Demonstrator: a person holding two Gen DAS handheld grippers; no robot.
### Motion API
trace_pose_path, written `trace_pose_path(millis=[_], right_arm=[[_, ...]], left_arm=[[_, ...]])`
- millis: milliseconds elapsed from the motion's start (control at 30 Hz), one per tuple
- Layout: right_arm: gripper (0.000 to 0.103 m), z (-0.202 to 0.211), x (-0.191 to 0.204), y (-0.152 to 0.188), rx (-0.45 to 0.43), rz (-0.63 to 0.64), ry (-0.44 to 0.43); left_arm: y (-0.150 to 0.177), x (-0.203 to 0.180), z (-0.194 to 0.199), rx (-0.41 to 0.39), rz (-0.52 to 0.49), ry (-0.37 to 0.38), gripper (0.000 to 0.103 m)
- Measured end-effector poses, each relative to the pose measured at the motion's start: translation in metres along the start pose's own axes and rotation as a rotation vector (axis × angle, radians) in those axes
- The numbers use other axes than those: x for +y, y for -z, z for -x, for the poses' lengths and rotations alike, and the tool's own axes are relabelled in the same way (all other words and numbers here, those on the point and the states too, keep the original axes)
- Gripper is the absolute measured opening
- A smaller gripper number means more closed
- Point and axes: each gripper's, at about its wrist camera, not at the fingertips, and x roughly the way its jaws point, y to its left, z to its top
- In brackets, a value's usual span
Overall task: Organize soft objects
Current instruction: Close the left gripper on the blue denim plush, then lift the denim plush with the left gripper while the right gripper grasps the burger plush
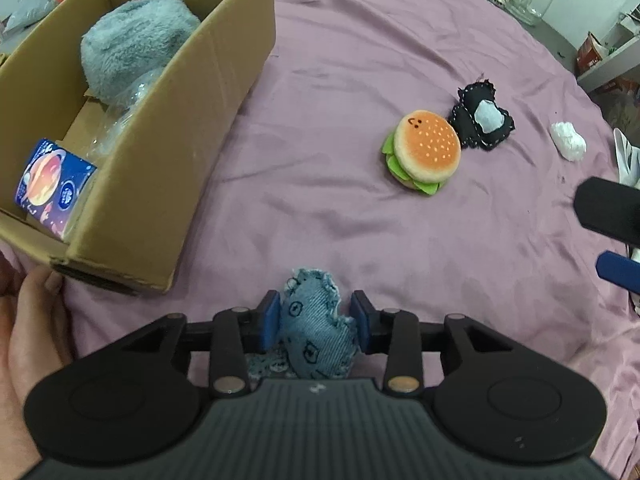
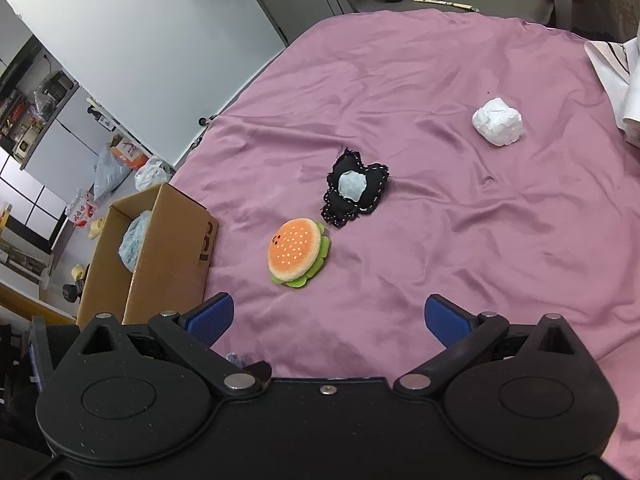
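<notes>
Denim makes up the small stuffed toy [image 1: 316,328] pinched between the blue pads [image 1: 270,322] of the left tool [image 1: 316,320], whose jaws are closed against its sides; the toy has frayed edges and little drawn faces, and it sits just above the purple cloth [image 1: 360,60] that covers the desk. Taking the cardboard box [image 1: 160,184] as the landmark, the held toy is near the box's closest corner, a little to its right. Inside the box lie a fluffy grey-blue plush [image 1: 136,44], some clear plastic wrapping and a blue printed packet [image 1: 52,184] at the near end. A bare hand [image 1: 32,340] shows at the box's near corner, beside the left tool's body.

Well to the right of the box, a burger plush [image 1: 424,152] lies on the cloth, and a black stitched cushion [image 1: 482,116] with a pale patch touches its far side. Farther right again, apart from both, is a crumpled white wad [image 1: 568,142].

In the right wrist view the right tool [image 2: 330,320] hangs above the cloth [image 2: 460,240] with its blue pads [image 2: 446,320] spread wide and nothing between them. From there the box [image 2: 168,248] stands to the left, the burger plush [image 2: 298,254] just right of it, the black cushion [image 2: 354,188] beyond the burger, and the white wad [image 2: 498,120] well off to the far right.
</notes>
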Motion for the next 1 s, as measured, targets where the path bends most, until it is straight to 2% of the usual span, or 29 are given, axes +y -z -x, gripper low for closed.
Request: trace_pose_path(millis=[100,200,367,400,433,500,600,1000], right_arm=[[0.103,-0.002,0.004,0.001,0.003,0.010,0.007],[0.103,-0.005,0.009,0.002,0.011,0.019,0.018],[0.103,-0.007,0.019,0.004,0.017,0.049,0.032],[0.103,-0.008,0.021,0.004,0.019,0.055,0.035],[0.103,-0.008,0.022,0.005,0.019,0.058,0.037],[0.103,-0.009,0.024,0.006,0.021,0.061,0.042],[0.103,-0.011,0.025,0.007,0.022,0.062,0.050],[0.102,-0.022,0.030,0.007,-0.038,0.035,0.015]], left_arm=[[0.003,-0.003,0.004,0.013,-0.034,0.006,0.044],[0.007,-0.002,0.007,0.031,-0.040,0.015,0.044],[0.011,0.004,0.004,0.058,-0.032,0.037,0.044],[0.012,0.004,0.003,0.059,-0.036,0.041,0.040],[0.013,0.005,0.004,0.054,-0.040,0.045,0.037],[0.012,0.008,0.005,0.044,-0.036,0.044,0.021],[0.009,0.015,0.009,0.033,-0.022,0.072,0.018],[-0.021,0.025,0.042,-0.117,-0.007,0.127,0.018]])
